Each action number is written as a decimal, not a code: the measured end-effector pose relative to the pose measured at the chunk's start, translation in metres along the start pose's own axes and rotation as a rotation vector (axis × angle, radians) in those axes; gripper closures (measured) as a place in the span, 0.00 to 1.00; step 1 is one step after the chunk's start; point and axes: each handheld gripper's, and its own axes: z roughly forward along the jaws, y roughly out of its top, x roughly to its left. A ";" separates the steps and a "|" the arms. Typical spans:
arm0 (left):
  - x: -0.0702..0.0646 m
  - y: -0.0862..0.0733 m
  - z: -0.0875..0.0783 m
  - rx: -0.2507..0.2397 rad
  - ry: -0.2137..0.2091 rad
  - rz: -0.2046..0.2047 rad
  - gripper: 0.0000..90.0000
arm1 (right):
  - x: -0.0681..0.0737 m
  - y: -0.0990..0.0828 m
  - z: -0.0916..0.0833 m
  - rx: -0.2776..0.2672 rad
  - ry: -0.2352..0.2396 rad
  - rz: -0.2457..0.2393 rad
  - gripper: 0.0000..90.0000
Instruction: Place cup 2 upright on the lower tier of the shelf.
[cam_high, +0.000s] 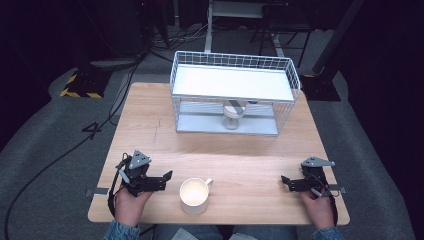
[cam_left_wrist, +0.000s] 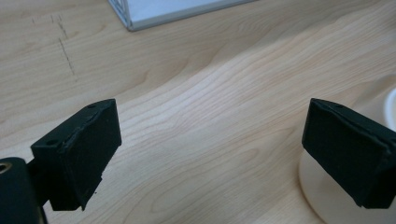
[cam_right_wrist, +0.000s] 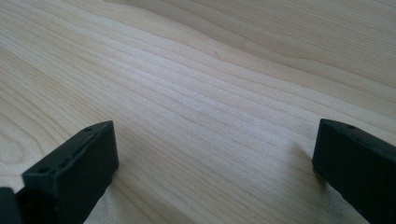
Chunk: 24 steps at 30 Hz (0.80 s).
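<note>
Fingers (cam_left_wrist: 79, 158) — blocky, matte, beside glossy mug (cam_high: 194, 195)

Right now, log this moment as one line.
left gripper: open, beside mug | right gripper: open, over table | wire rack: behind

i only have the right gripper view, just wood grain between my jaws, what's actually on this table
Observer: A cream mug stands near the front edge, close to the left gripper, whose jaws are open.
Operator: anything further back
Observer: A white wire rack sits at the far side of the table, with a small glass cup on its lower shelf.
Operator: where am i compared to the mug
Observer: The right gripper is low over the table's front right part, jaws open and pointing left toward the mug, with bare wood between you and it.
</note>
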 end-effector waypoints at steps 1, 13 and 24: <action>-0.002 0.001 -0.002 -0.008 -0.002 0.006 0.06 | 0.000 0.000 0.000 0.000 0.000 0.000 0.00; -0.035 0.010 -0.020 -0.098 -0.089 0.053 0.06 | 0.000 0.000 0.000 0.000 0.000 -0.001 0.00; -0.068 -0.004 -0.012 -0.100 -0.200 0.093 0.01 | 0.000 0.000 0.000 0.000 0.000 0.000 0.00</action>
